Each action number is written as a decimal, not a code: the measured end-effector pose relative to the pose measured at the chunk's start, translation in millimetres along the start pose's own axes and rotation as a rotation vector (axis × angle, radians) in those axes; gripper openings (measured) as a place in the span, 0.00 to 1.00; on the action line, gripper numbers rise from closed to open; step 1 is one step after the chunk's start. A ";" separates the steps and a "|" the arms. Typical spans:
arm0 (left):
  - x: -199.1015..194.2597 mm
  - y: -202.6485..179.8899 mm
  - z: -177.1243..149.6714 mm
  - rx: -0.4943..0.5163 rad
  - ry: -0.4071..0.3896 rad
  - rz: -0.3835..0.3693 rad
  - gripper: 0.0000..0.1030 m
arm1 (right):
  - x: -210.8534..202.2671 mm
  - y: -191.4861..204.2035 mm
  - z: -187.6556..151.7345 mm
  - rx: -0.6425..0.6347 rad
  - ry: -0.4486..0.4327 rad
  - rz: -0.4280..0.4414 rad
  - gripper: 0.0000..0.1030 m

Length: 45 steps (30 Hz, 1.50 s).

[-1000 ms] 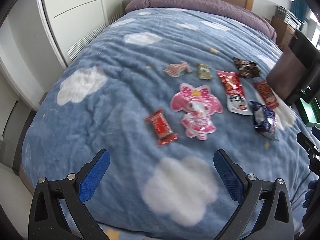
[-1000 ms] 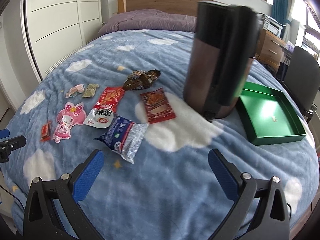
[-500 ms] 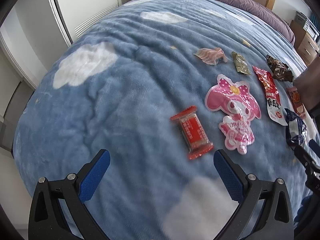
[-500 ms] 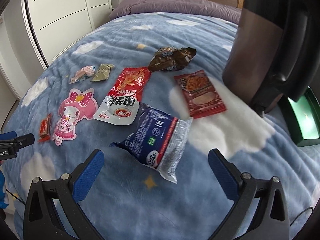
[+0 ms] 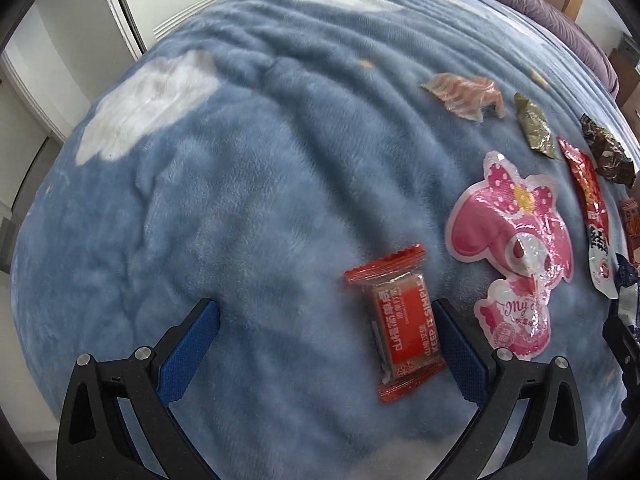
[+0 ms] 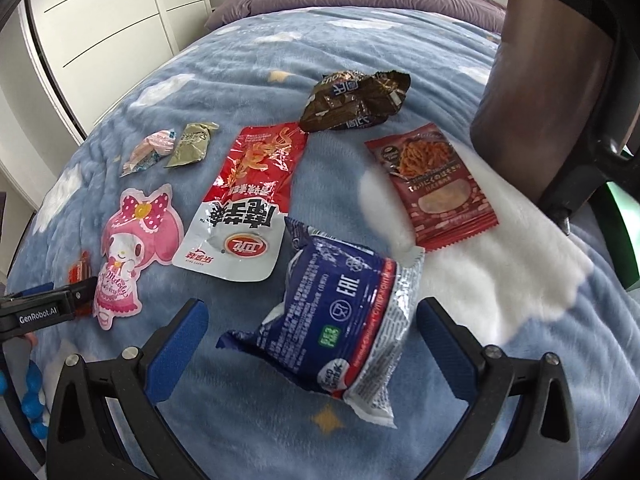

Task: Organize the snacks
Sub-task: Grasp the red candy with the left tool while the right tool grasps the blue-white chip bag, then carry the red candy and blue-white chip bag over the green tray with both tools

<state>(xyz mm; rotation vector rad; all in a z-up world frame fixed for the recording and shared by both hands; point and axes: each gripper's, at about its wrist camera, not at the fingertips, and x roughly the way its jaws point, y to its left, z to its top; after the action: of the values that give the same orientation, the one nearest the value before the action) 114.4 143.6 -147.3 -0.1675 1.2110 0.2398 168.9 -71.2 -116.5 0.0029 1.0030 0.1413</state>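
The left gripper is spread wide and holds nothing. A red candy printed "KEEP IT SIMPLE" lies on the blanket between its fingers, close against the right finger. Just beyond that finger lies a pink pouch reading "My".

The right gripper is also wide open and empty. A blue bag marked "EAC" sits between its fingers. Ahead lie a red-and-white pack with Chinese characters, a dark red packet with Japanese text, and a brown wrapper. Left of its fingers, the other tool reads "GenRobot.AI".
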 end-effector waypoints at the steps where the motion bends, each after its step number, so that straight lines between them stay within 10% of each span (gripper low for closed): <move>1: 2.8 -1.4 1.5 0.003 0.012 0.006 0.99 | 2.9 0.3 0.4 0.007 0.007 0.002 1.00; 14: 15.0 -2.4 32.4 -0.042 0.082 0.014 0.92 | 15.8 -3.5 6.7 0.046 0.040 -0.011 1.00; 28: -0.6 -9.6 57.0 -0.029 0.030 0.009 0.25 | 9.4 -20.0 6.2 0.053 0.029 0.043 0.88; 45: -8.1 40.6 45.0 -0.136 -0.063 -0.137 0.21 | -7.3 -29.8 2.1 0.087 -0.005 0.119 0.85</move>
<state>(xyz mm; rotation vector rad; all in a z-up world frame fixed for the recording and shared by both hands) 141.4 193.3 -124.1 -0.3582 1.1158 0.2061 170.3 -101.5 -111.2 0.1426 1.0039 0.2056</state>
